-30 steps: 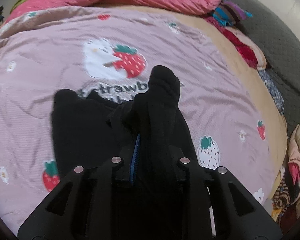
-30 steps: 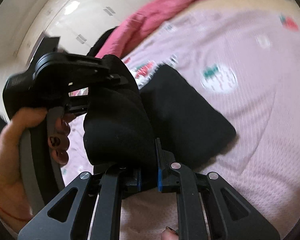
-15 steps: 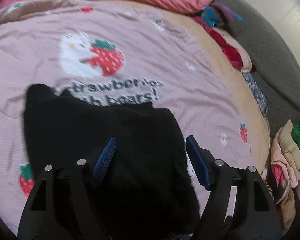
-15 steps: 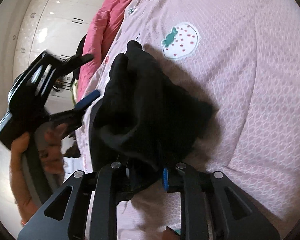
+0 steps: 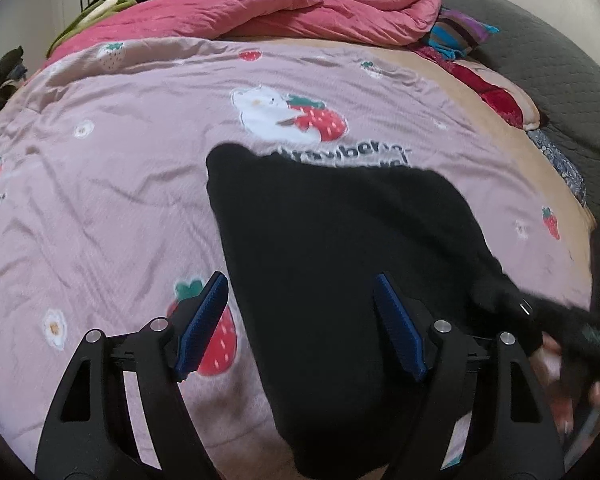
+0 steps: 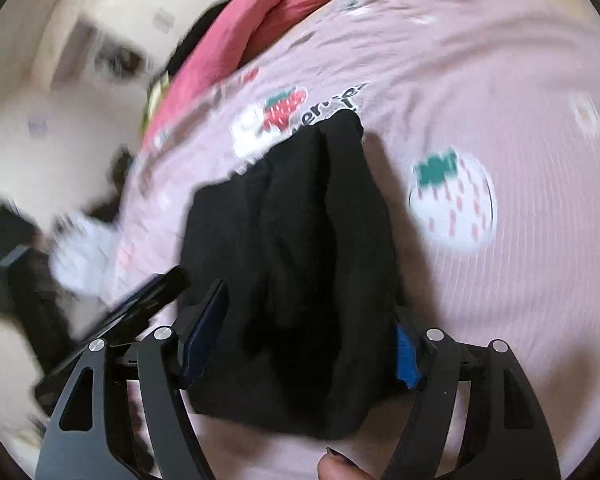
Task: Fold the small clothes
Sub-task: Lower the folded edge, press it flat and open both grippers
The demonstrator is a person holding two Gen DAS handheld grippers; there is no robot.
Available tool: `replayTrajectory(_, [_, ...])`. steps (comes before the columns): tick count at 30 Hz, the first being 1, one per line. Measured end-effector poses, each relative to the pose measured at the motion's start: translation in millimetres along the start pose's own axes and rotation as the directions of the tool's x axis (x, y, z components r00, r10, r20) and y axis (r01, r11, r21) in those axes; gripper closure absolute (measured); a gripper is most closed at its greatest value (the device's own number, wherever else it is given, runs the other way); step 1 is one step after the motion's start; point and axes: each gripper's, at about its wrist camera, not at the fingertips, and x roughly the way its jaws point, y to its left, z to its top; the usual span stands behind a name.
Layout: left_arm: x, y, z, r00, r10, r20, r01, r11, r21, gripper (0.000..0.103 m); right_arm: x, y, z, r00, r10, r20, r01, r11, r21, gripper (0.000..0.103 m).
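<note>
Item, my left gripper (image 5: 300, 324): black two-finger tool with blue ribbed pads (image 5: 204, 322), jaws spreading wider at this moment, nothing pinched; the cloth lies beneath and between them, untouched by the pads. Item, my right gripper (image 6: 304, 332): same make, jaws likewise opening, blue pads standing to either side of the garment's near fold without pressing it; the view is motion-blurred, so finer contact cannot be told. Item, the task's thing: a small black soft-knit garment (image 5: 340, 248), lying folded on the bed, doubled into a rough rectangle with a raised ridge along its length in the right wrist view (image 6: 300, 232). Item, its support: a pink quilted bedspread printed with strawberries and a white bear (image 5: 100, 184), lettering partly covered by the garment's far edge. Item, beyond: a rumpled bright pink duvet (image 5: 300, 12) heaped at the far side, a grey quilted headboard (image 5: 560, 80) to the right. Step in hand, by my judgement: release after a fold. Next move calls for either a regrip on one short edge to halve it again, or smoothing the ridge flat. Changes from a second ago: both grippers then clamped bunched black cloth held up off the bed; now both have let go and the garment rests flat.
</note>
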Motion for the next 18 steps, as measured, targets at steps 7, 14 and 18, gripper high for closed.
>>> replayTrajectory(7, [2,2,-11,1.0,0.001,0.019,-0.001,1.0,-0.005,0.031,19,10,20,0.999,-0.027,-0.02,0.023,0.982,-0.189,0.062])
replayTrajectory(14, [-4,2,-11,0.999,0.013,0.043,-0.013,1.0,0.006,0.031,-14,46,26,0.979,0.179,0.094,-0.138,0.933,-0.333,0.083])
replayTrajectory(18, [-8,0,-13,0.999,-0.021,0.037,0.021,1.0,-0.003,0.031,-10,36,27,0.988,0.066,0.137,-0.012,0.931,-0.365,0.083])
